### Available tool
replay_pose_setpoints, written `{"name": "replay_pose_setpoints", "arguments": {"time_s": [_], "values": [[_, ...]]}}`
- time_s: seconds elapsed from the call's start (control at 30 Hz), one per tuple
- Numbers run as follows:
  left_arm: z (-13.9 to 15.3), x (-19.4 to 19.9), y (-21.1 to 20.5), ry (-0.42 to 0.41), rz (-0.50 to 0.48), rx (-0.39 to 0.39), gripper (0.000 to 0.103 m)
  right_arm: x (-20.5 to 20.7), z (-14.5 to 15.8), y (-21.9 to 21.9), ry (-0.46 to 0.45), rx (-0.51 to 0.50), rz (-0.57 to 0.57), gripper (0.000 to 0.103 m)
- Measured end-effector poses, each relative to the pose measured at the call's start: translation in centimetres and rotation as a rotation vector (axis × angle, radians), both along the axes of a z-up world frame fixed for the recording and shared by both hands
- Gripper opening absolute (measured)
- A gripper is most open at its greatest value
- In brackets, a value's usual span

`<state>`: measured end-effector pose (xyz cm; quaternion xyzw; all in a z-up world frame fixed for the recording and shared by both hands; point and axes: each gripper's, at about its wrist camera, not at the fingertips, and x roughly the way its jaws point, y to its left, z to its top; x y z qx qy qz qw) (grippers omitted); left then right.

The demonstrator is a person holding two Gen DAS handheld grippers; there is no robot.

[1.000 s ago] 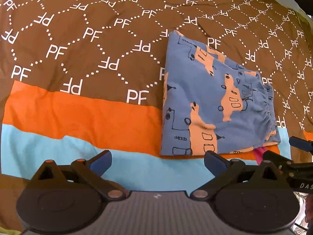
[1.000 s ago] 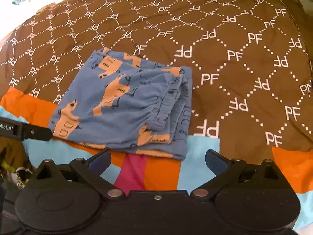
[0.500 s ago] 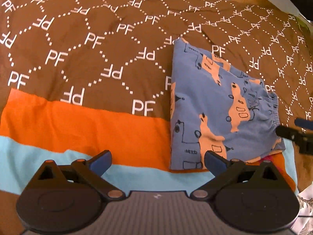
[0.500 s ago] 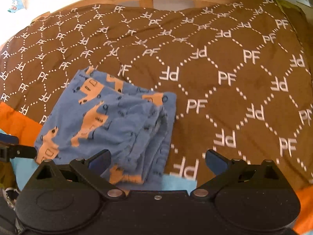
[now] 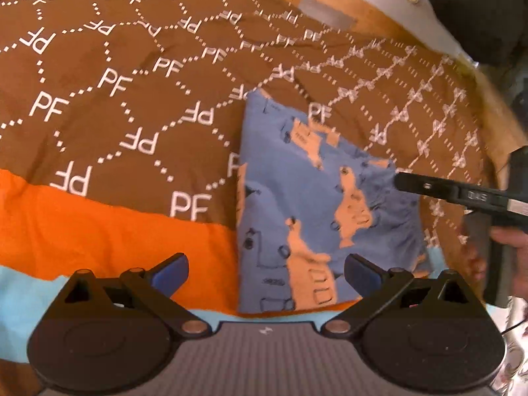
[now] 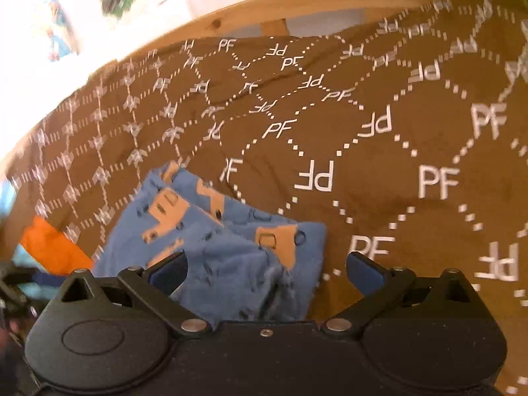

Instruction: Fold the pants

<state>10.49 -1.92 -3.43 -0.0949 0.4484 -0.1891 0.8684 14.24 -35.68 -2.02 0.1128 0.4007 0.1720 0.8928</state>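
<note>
While the brown blanket (image 5: 99, 125) with its white dotted lattice and PF marks fills the left of the left wrist view, its orange stripe (image 5: 109, 241) and pale blue stripe (image 5: 29, 290) run beneath it toward the left gripper (image 5: 265, 270), whose blue-tipped fingers (image 5: 168, 269) stand spread wide with nothing between them, as they did half a second ago. To the right of centre lie the pants (image 5: 316, 204), blue with orange vehicle prints, folded into a compact packet flat on the blanket; the packet sits higher and nearer the middle of this view than it did a moment back. Further right, the right gripper (image 5: 399, 180) now reaches in over the gathered waistband side of the packet, where earlier only its tip showed at the picture's edge; whether it touches the cloth cannot be told. The person's hand (image 5: 510, 244) grips its handle at the far right.

In the right wrist view, the pants (image 6: 231, 244) have slid down to the lower left, partly beneath the right gripper (image 6: 267, 272), its fingers (image 6: 366, 272) held wide apart and empty. Blanket (image 6: 396, 151) spreads to the right, and the wooden bed frame (image 6: 297, 3) shows more fully across the top than before.
</note>
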Motion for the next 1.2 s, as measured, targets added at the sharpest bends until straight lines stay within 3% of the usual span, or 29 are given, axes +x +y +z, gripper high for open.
{"name": "replay_pose_setpoints", "arguments": {"time_s": [0.1,0.2,0.3,0.37,0.47,0.8,1.03,1.2], "values": [[-0.2,0.2,0.1,-0.017,-0.005,-0.035,0.103,1.3,-1.2,-1.1,0.033,0.108,-0.037,0.099],[-0.7,0.7,0.4,0.015,0.007,-0.072,0.102,1.7,-2.1,-1.6,0.028,0.145,-0.062,0.093],[-1.1,0.9,0.9,0.041,0.030,-0.100,0.099,1.4,-2.0,-1.7,0.017,0.127,-0.086,0.076],[-1.1,0.9,1.0,0.047,0.031,-0.103,0.098,1.2,-2.1,-1.7,0.016,0.105,-0.090,0.058],[-1.2,0.9,0.9,0.054,0.026,-0.102,0.092,1.2,-2.3,-1.7,0.022,0.090,-0.092,0.043],[-1.5,1.0,0.8,0.076,0.018,-0.094,0.067,0.8,-2.2,-0.6,0.004,0.031,-0.097,0.043],[-1.3,0.8,0.4,0.066,0.007,-0.060,0.060,0.4,-2.1,0.0,-0.016,0.006,-0.102,0.029],[-1.3,0.7,0.2,0.059,-0.005,-0.041,0.058,0.1,-1.9,0.6,-0.036,-0.030,-0.101,0.025]]}}
